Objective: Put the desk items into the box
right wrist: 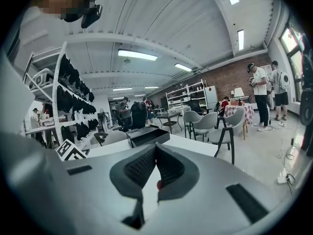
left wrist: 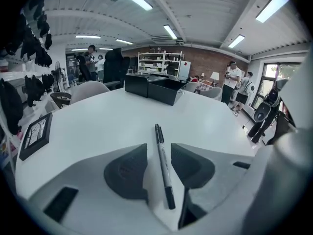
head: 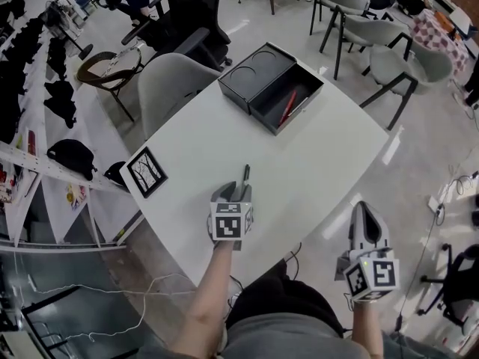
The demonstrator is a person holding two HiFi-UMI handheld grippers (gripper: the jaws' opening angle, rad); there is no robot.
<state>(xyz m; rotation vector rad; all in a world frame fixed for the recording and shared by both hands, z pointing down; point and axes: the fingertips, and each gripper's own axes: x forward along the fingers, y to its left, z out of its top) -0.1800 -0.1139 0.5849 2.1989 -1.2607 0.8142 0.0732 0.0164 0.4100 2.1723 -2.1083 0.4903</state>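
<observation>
A black marker pen (head: 245, 174) lies on the white table (head: 314, 170), pointing toward the far side. My left gripper (head: 238, 191) stands over its near end. In the left gripper view the pen (left wrist: 159, 136) runs between the two dark pads (left wrist: 129, 170) with a gap on each side, so my left gripper (left wrist: 159, 153) is open around it. The black box (head: 299, 118) sits open at the far edge with a red pen (head: 287, 107) inside and its lid (head: 251, 73) beside it. My right gripper (head: 361, 209) hovers off the table's near right edge, shut and empty (right wrist: 155, 148).
A small framed picture (head: 147, 172) lies at the table's left corner. A grey chair (head: 172, 81) stands against the far left edge, more chairs (head: 374, 36) beyond the box. Shelves with black items line the left wall. Cables trail on the floor.
</observation>
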